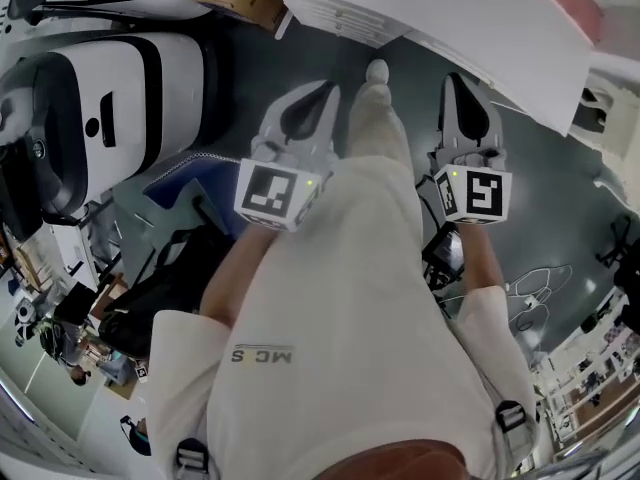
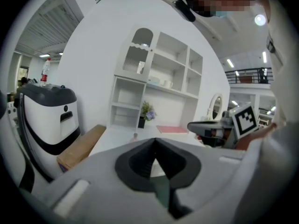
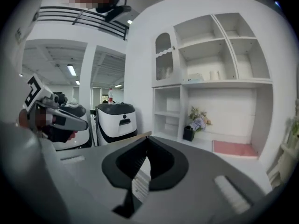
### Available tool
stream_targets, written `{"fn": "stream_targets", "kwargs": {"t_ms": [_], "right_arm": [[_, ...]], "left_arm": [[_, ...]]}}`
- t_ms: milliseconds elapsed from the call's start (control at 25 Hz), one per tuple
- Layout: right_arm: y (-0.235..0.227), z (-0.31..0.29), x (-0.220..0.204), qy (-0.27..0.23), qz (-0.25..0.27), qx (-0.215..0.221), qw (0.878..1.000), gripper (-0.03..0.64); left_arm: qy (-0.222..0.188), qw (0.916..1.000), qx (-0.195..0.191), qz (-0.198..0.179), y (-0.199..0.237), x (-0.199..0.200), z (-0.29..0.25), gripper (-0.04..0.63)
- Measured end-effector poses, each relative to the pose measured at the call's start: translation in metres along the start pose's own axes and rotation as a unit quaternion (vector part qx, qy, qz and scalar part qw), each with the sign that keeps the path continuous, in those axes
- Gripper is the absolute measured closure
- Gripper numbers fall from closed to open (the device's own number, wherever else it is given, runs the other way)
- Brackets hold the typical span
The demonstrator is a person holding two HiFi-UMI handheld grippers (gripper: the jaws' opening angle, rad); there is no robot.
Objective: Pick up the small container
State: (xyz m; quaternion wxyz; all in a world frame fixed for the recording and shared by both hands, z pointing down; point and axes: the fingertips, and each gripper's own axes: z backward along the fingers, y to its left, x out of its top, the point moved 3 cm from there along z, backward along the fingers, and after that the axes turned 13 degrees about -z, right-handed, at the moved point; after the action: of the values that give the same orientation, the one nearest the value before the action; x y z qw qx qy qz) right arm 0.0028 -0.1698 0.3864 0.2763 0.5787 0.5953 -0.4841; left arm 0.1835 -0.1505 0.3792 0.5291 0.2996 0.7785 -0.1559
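Tongs are both pinched closed, tips touching, and neither has hold of anything. The left gripper (image 2: 155, 140) and the right gripper (image 3: 146, 139) both point at the white shelf unit (image 2: 159, 78) from well back, side by side and apart from each other.

As for the small container (image 2: 135, 136): a tiny brownish thing stands on the white table (image 2: 117, 135) in front of the shelf unit, a bit forward of its foot and well clear of both grippers. It's honestly too small to tell for sure that it's the container, but that's my read. Only the left gripper view shows it.

Other stuff around the shelf unit:
- a potted plant (image 2: 145, 112) sits at its foot, in the wide lower bay
- a pink mat (image 2: 172, 129) lies flat in front of it, to the right of the plant
- a white-and-black machine (image 2: 49, 120) stands off to its left, with a bottle (image 2: 45, 71) on top
- a cardboard box (image 2: 81, 146) lies tilted between that machine and the shelf unit
- a round mirror (image 2: 216, 107) stands to its right
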Motion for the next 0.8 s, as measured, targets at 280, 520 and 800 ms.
{"fn": "stream_targets", "kwargs": {"t_ms": [280, 520, 800], "right_arm": [[-0.079, -0.118, 0.044, -0.008, 0.052, 0.073, 0.996, 0.606], [-0.085, -0.146, 0.055, -0.018, 0.072, 0.106, 0.992, 0.583], [-0.099, -0.207, 0.03, 0.01, 0.056, 0.11, 0.992, 0.546]], "left_arm": [[0.044, 0.9986, 0.028, 0.006, 0.039, 0.028, -0.128, 0.595], [0.029, 0.9975, 0.063, 0.011, 0.043, 0.042, -0.149, 0.595], [0.031, 0.9954, 0.078, 0.046, 0.071, 0.029, -0.196, 0.595]]}}
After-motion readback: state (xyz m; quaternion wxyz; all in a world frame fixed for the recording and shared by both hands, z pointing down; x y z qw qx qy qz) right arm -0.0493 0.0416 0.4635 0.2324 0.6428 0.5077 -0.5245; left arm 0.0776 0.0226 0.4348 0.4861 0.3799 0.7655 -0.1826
